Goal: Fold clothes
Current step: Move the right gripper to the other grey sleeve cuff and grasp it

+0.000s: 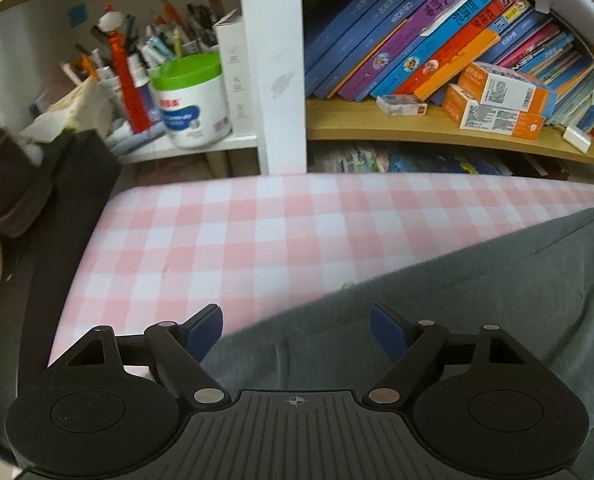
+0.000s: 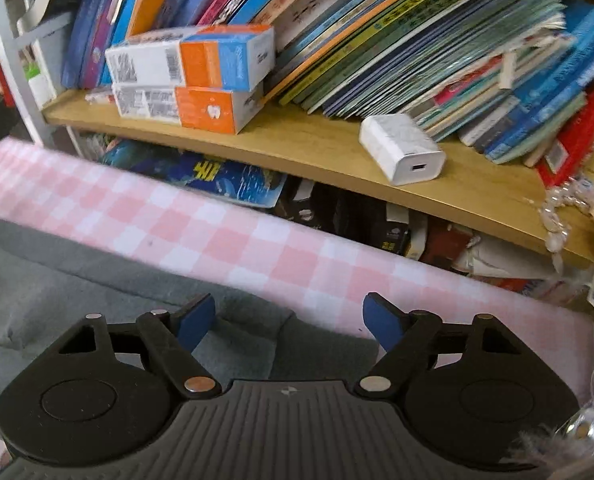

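A grey garment [image 1: 477, 292] lies flat on the pink-and-white checked table cover [image 1: 237, 248]. In the left wrist view its upper edge runs diagonally from lower middle to the right. My left gripper [image 1: 297, 330] is open, blue-padded fingers wide apart over the garment's left edge, holding nothing. In the right wrist view the grey garment [image 2: 57, 292] fills the lower left, with a folded corner under the fingers. My right gripper [image 2: 289, 318] is open above that corner, its right finger over the checked cover [image 2: 257, 248].
Just behind the table stands a wooden bookshelf [image 1: 417, 128] packed with leaning books [image 2: 417, 40], orange-and-white boxes [image 2: 189, 80] and a white charger [image 2: 403, 148]. A white shelf unit holds a green-lidded tub [image 1: 193, 100] and pens. A dark chair back [image 1: 57, 200] stands at the left.
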Action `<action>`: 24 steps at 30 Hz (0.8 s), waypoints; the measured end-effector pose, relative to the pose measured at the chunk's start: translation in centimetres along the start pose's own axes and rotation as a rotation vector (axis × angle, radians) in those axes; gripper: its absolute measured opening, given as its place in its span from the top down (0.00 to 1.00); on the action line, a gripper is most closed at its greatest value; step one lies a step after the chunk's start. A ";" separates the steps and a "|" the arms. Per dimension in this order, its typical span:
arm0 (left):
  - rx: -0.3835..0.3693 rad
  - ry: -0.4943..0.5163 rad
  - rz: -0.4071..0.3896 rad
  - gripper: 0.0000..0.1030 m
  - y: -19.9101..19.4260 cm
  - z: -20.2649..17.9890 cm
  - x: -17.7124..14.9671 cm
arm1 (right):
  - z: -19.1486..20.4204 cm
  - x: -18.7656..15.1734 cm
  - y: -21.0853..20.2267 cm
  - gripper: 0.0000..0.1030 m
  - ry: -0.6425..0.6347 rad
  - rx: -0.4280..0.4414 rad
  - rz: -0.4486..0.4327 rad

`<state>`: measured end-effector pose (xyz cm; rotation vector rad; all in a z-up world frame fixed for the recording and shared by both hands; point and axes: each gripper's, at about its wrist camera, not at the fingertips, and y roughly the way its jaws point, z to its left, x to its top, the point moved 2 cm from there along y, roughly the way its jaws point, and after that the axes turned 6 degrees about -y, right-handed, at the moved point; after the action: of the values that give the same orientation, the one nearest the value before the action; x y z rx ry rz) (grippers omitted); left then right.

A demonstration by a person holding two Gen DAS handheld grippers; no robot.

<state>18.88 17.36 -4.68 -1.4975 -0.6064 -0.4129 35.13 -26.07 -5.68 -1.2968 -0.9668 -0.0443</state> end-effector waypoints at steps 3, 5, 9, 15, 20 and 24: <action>-0.021 0.025 0.014 0.20 0.9 0.2 0.8 | 0.3 -0.2 0.6 0.27 -0.054 0.015 0.033; -0.024 0.049 0.049 0.21 2.0 0.4 1.0 | 0.2 -0.4 0.9 0.28 -0.063 0.026 0.043; -0.060 0.057 0.110 0.20 3.7 0.5 0.7 | -0.6 -0.7 1.0 0.29 -0.008 0.063 0.053; -0.099 -0.008 0.125 0.24 3.8 1.5 0.3 | -0.2 -0.7 0.4 0.61 -0.017 0.080 0.052; -0.135 -0.007 0.132 0.77 2.8 1.0 0.1 | 0.7 -1.1 -0.6 0.80 -0.020 0.078 0.058; -0.111 0.015 0.099 0.97 0.9 0.7 -0.2 | 1.5 -2.0 -3.4 0.82 -0.019 0.021 0.002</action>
<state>19.21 18.05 -5.52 -1.6218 -0.5022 -0.3864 31.22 -26.89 -4.27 -1.2807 -0.9792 -0.0200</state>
